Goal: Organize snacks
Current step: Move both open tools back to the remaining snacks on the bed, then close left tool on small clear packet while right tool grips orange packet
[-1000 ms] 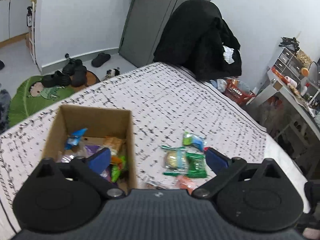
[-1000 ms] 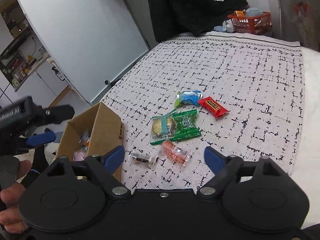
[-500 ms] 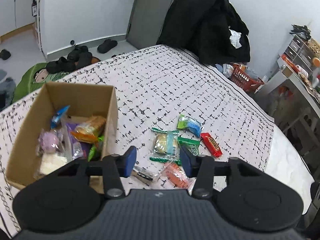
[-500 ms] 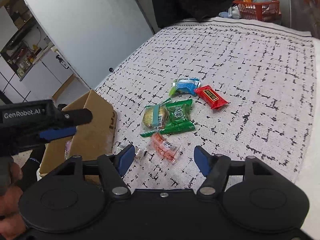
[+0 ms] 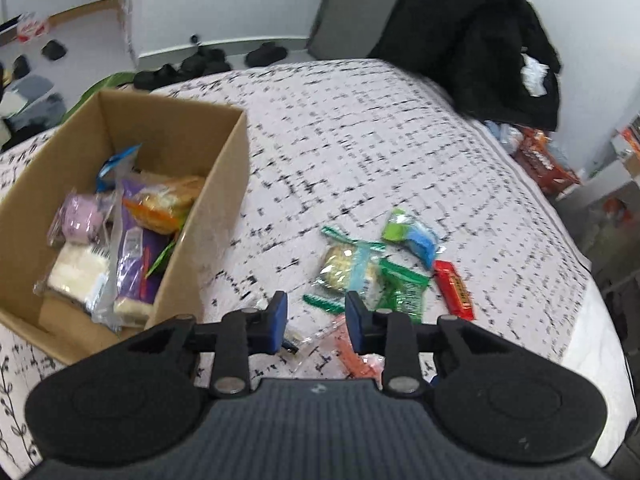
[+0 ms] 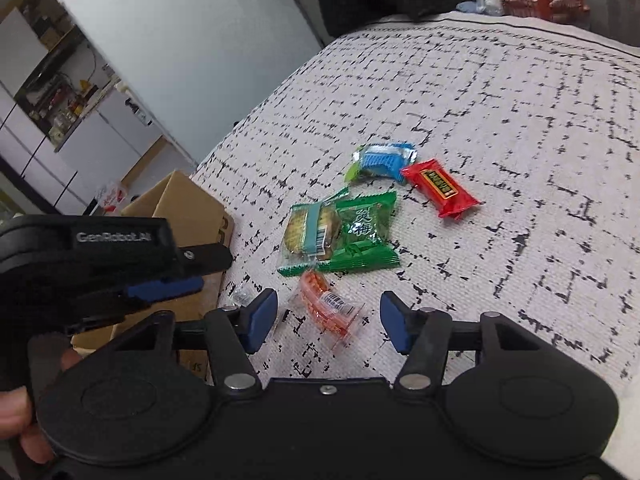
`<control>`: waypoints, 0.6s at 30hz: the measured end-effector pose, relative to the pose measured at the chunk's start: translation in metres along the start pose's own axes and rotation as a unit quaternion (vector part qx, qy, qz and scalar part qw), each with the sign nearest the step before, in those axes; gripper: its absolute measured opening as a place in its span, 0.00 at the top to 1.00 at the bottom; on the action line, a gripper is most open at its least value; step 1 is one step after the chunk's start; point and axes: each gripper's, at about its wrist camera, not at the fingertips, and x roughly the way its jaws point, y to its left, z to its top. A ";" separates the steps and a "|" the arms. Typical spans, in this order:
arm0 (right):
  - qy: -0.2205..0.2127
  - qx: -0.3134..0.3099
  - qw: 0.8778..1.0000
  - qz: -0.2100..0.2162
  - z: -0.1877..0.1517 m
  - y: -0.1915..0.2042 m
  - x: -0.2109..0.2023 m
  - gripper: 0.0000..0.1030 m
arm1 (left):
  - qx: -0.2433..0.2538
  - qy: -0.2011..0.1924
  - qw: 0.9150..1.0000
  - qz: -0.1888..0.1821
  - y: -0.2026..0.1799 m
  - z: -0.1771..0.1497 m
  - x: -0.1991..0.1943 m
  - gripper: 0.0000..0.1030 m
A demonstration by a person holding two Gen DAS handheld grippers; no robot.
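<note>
Snacks are partly sorted, as we read it: the open brown cardboard box (image 5: 120,216), off to the left of our left tongs (image 5: 316,326), already holds a layer of packets, among them a purple pouch, a pink-wrapped piece, a pale wafer pack and an orange-trimmed bag of crackers. We cannot count them exactly, since they overlap.

Six loose items are left on the bed's white cover with its black broken-grid print (image 6: 520,120). Right between our right tongs (image 6: 328,322) lies the clear wrapper with an orange snack inside (image 6: 330,308). Just beyond the tips sit the clear-wrapped round biscuit with a pale blue band (image 6: 310,236) and the green crinkly sachet with white characters (image 6: 362,232), the biscuit overlapping the sachet's left edge. Further ahead are the blue-and-green wrapped candy (image 6: 380,160) and the red bar with a gold label (image 6: 440,188), touching end to end. A small clear packet with a dark piece in it (image 6: 242,292) sits just left of the right tongs' left pad, near the box.

Both pairs of tongs are narrowing. The right pair stands half spread around the orange snack, pads not yet on it. The left pair is nearly pressed together with only bedcover and wrapper edges showing in the gap below; we judge it pinches nothing yet.

By our estimate more than half the job is done: six packets remain to be lifted into the box
</note>
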 end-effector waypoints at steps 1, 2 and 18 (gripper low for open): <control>0.002 -0.004 1.000 0.000 0.000 0.000 0.003 0.45 | -0.009 0.004 1.000 0.004 0.001 -0.001 0.003 0.70; 0.004 -0.010 1.000 -0.001 0.000 0.001 0.005 0.45 | -0.016 0.008 1.000 0.006 0.002 -0.001 0.006 0.70; 0.044 -0.005 0.999 0.007 -0.006 -0.008 0.033 0.75 | -0.082 0.048 0.994 0.052 0.012 -0.015 0.044 0.68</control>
